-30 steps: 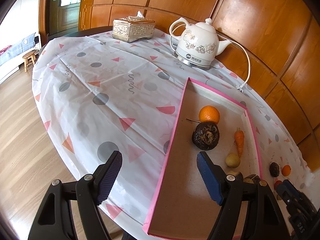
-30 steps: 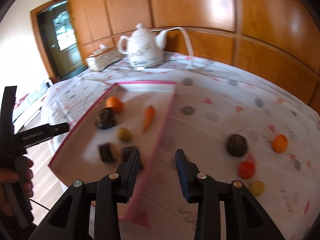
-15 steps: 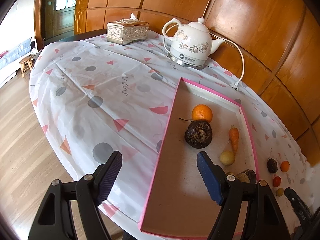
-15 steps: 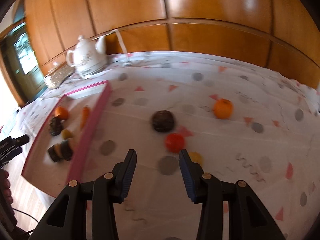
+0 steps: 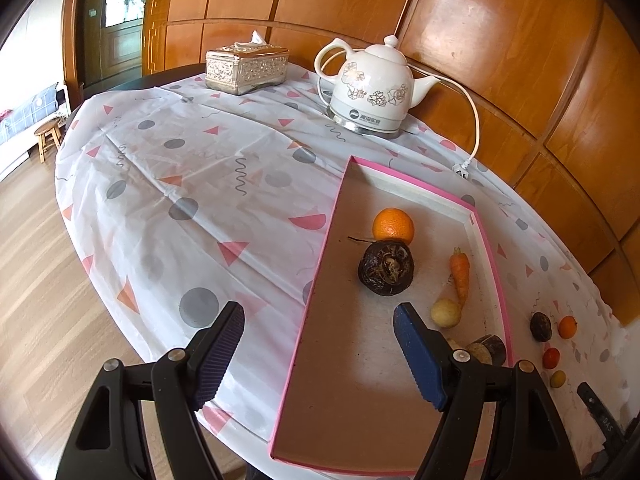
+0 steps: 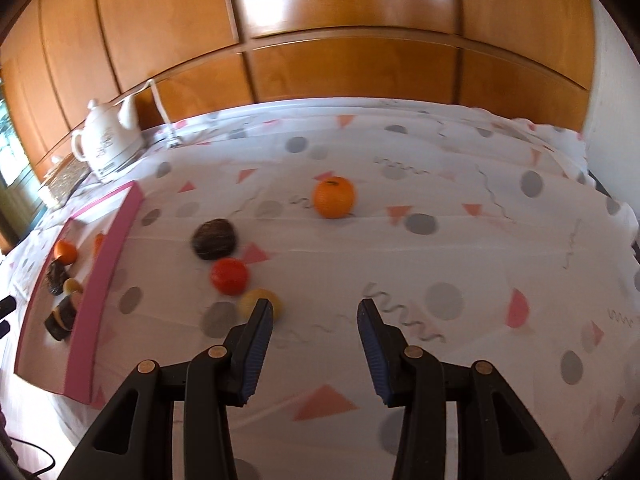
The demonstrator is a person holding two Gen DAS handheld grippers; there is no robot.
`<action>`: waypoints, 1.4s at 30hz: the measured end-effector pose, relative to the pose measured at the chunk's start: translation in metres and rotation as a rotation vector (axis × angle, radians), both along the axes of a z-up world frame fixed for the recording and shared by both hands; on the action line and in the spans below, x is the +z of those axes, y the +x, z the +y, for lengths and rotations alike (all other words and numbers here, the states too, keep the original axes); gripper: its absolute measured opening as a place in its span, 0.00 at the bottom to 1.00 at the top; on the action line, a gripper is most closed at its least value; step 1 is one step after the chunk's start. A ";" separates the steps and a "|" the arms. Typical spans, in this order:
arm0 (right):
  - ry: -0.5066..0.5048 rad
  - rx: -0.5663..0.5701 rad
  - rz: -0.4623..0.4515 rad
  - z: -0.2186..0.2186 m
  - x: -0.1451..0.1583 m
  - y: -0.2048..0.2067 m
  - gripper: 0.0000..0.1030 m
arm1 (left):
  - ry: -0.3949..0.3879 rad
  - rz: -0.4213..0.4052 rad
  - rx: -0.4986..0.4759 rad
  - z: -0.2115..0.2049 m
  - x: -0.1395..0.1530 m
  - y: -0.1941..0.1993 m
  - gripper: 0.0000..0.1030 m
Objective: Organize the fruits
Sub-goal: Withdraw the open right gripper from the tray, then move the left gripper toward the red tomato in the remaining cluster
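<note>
Right gripper (image 6: 314, 330) now swung away from the pink tray (image 6: 108, 260) toward loose fruit on the tabletop (image 6: 440, 264): yellow fruit (image 6: 256, 300) just beside its left finger, jaws open, empty. Left gripper (image 5: 316, 344) hovering over the tray edge, open, empty. Pickup likely next.

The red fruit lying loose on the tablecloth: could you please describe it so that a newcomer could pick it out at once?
Start at the pink-rimmed tray and look just outside its long edge, where four fruits lie on the tablecloth. The red fruit sits in the middle of that cluster, between the dark brown one and the small yellow one. It is the only red, glossy piece there.
</note>
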State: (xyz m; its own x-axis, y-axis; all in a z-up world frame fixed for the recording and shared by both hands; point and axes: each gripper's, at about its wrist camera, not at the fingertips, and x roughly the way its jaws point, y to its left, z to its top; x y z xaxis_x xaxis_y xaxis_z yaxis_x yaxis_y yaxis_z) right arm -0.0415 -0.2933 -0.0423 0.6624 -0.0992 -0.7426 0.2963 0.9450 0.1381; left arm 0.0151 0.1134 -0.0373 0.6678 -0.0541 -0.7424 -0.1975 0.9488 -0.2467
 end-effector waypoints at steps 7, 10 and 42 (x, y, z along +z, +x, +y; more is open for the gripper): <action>0.000 -0.092 0.016 -0.029 -0.005 -0.013 0.43 | 0.002 0.006 -0.003 -0.001 -0.001 0.002 0.75; -0.002 -0.129 0.025 -0.040 -0.008 -0.020 0.43 | 0.005 0.006 -0.008 -0.004 -0.001 0.002 0.75; -0.040 -0.549 0.051 -0.140 -0.034 -0.073 0.43 | -0.009 -0.029 -0.477 -0.122 0.036 0.028 0.74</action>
